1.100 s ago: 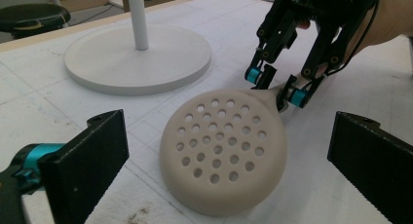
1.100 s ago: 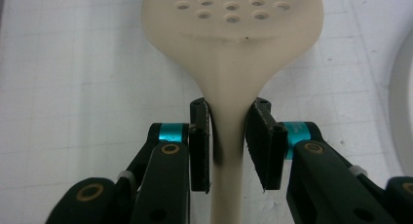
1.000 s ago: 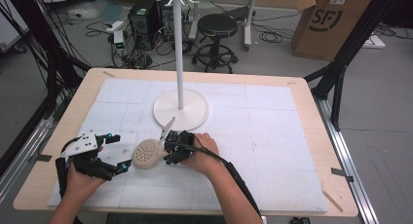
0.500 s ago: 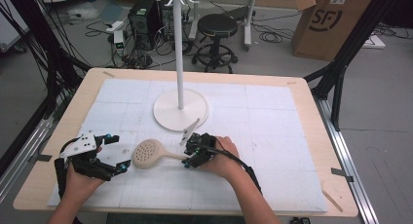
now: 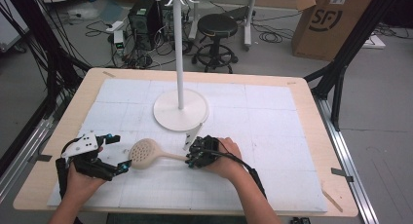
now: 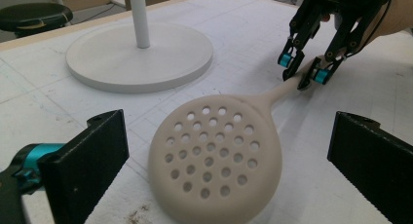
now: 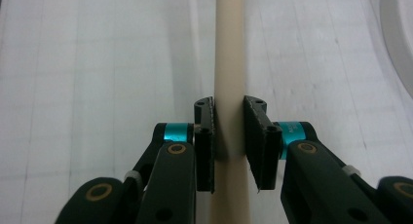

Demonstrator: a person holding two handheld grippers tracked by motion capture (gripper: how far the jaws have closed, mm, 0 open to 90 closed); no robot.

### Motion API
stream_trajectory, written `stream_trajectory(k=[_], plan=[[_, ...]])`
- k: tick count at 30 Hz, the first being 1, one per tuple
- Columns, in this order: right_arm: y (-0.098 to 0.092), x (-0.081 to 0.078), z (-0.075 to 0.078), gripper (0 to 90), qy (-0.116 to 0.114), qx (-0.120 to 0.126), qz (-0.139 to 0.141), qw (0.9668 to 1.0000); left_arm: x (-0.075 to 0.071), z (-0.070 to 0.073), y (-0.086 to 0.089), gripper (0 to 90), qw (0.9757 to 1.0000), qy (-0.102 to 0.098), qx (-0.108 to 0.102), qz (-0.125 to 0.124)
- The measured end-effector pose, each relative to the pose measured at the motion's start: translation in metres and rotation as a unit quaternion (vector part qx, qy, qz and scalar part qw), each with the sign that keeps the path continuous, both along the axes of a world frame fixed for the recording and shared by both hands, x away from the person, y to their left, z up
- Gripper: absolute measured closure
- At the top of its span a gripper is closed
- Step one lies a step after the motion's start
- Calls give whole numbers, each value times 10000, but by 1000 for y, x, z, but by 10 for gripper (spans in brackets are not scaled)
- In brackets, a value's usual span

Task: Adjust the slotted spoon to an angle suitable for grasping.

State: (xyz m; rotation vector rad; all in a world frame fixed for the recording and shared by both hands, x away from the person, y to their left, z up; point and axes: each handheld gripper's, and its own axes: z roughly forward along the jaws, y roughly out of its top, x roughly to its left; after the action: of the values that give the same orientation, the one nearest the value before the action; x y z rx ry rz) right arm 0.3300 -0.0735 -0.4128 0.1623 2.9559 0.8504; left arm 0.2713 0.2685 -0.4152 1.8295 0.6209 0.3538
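Left: we held the left gripper [image 5: 113,153] low over the white mat [image 5: 272,151], jaws spread wide with nothing between them. Just beside it, the beige slotted spoon [image 5: 144,152] lay flat on the mat, its perforated bowl toward that gripper. Centre: our right gripper [image 5: 191,159], jaws having just been closing, clamped the spoon's handle [image 7: 229,63]. Behind stood the white stand [image 5: 180,109].
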Motion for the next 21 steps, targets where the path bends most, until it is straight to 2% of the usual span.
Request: stream_trajectory(k=[3, 4, 5, 6, 8, 12, 17, 19, 21], plan=[[17, 1, 0, 755, -39, 46, 116, 9999, 0, 0, 0, 18, 10000, -10, -15, 12], [17, 1, 0, 755, -39, 46, 116, 9999, 0, 0, 0, 18, 10000, -10, -15, 12], [30, 1, -1, 755, -88, 60, 182, 9998, -1, 1, 0, 18, 10000, -15, -28, 11], [30, 1, -1, 755, -88, 60, 182, 9998, -1, 1, 1, 18, 10000, -24, -19, -3], [48, 2, -1, 755, -69, 87, 261, 9996, -1, 2, 2, 18, 10000, -33, -42, 12], [65, 3, 1, 755, -43, 68, 268, 9996, -1, 2, 4, 18, 10000, -29, -53, 31], [70, 6, -1, 738, 8, 31, 213, 9998, -1, 2, 4, 18, 10000, -36, -57, 21], [69, 7, -1, 705, 40, 67, 177, 9998, -1, 2, 5, 18, 10000, -27, -50, 21], [64, 9, 3, 610, -79, 240, 79, 9996, -2, 1, 6, 18, 10000, -16, -55, 40]])
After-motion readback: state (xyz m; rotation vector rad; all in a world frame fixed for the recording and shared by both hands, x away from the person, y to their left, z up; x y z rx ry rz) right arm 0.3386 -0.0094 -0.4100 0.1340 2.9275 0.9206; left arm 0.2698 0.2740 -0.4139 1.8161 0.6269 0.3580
